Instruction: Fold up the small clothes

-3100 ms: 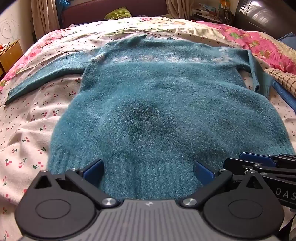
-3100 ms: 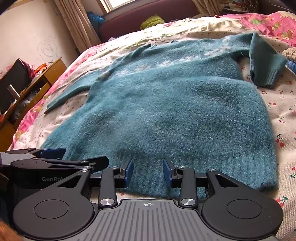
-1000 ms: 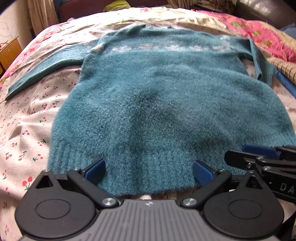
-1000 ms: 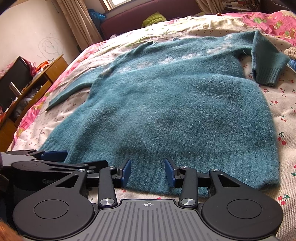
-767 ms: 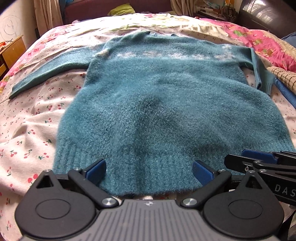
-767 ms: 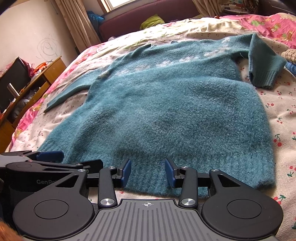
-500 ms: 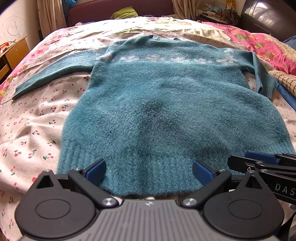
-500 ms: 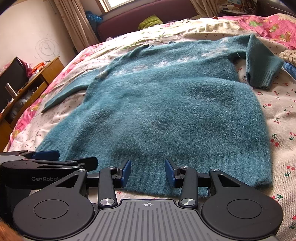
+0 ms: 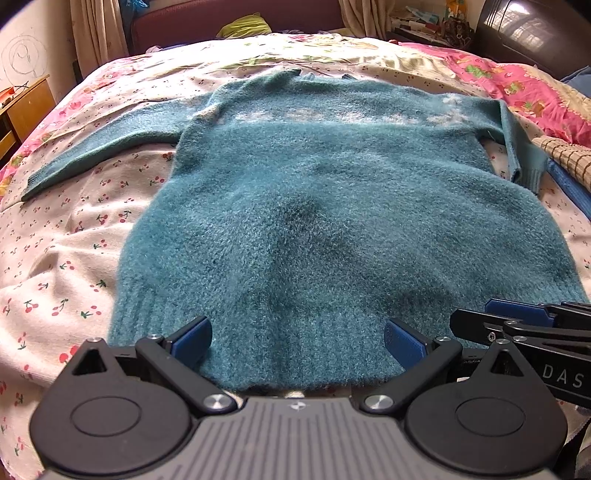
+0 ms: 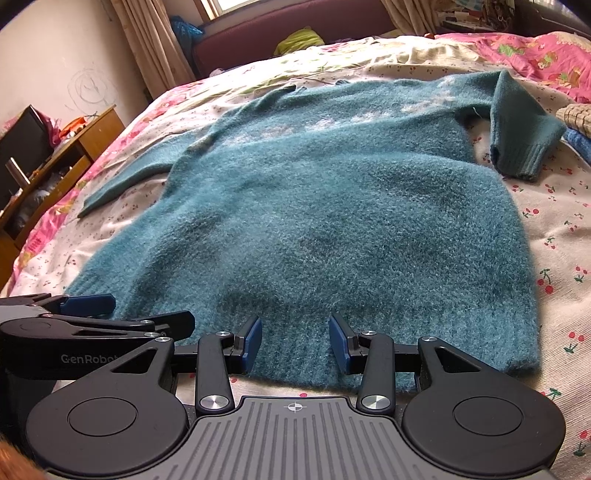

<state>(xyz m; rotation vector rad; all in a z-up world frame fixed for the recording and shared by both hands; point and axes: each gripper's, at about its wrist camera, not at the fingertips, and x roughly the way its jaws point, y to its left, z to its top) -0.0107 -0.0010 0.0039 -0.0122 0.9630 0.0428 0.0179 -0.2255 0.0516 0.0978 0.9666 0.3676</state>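
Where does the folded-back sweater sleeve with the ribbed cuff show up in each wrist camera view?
Left wrist view: the folded sleeve lies at the far right edge, beside the checked cloth.
Right wrist view: the folded sleeve lies upper right, cuff toward the camera, with the checked cloth just right of it.
Shared landmark: the yellow-green bundle beyond the bed.

A bed (image 9: 74, 236) is covered by a cherry-print sheet (image 10: 561, 229). A teal sweater (image 9: 332, 206) is spread flat on it, with a pink floral quilt (image 9: 517, 88) and checked cloth (image 9: 569, 158) laid alongside.
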